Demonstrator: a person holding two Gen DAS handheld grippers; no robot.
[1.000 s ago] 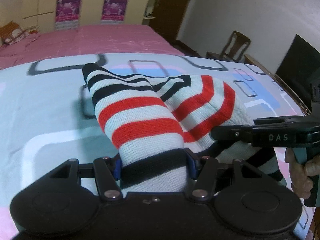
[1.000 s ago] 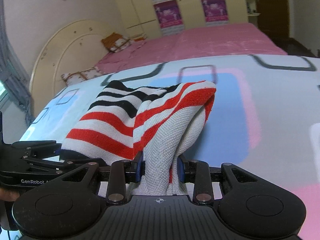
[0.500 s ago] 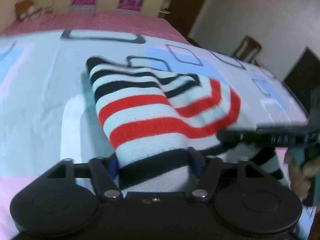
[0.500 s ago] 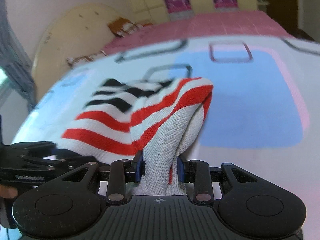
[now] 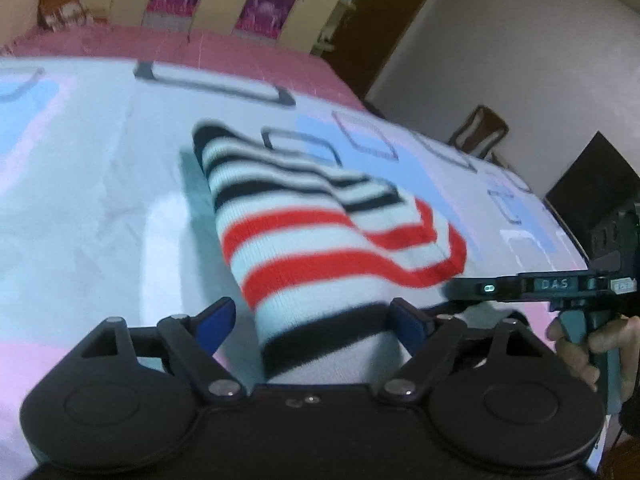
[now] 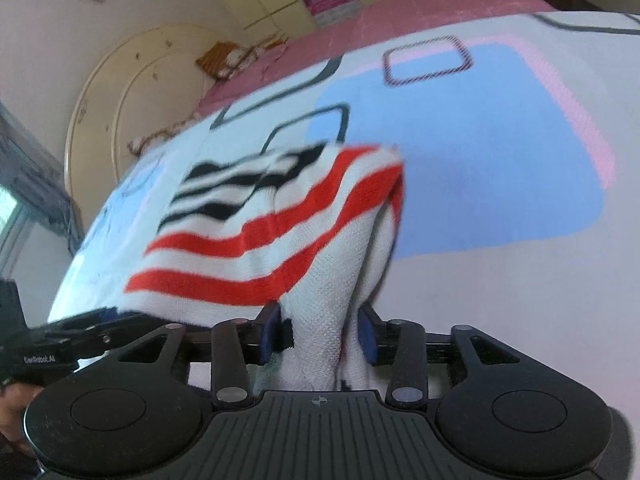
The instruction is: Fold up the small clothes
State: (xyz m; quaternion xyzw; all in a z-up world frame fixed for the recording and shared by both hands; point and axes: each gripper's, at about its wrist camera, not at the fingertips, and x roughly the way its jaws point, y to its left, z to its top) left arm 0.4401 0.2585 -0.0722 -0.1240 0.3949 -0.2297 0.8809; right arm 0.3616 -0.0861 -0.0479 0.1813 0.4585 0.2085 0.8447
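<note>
Hand-held grippers [image 5: 310, 322] [image 6: 320, 334] angled down, opening around sweater [image 5: 320, 236].

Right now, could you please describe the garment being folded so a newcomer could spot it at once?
On the pale bedspread with blue and pink patches lies a folded knitted garment. It is the only clothing there, white with black stripes at its far end and red stripes nearer the cameras.

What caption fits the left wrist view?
Left gripper opening around a striped knit laid on the bedspread, right gripper alongside.
</note>
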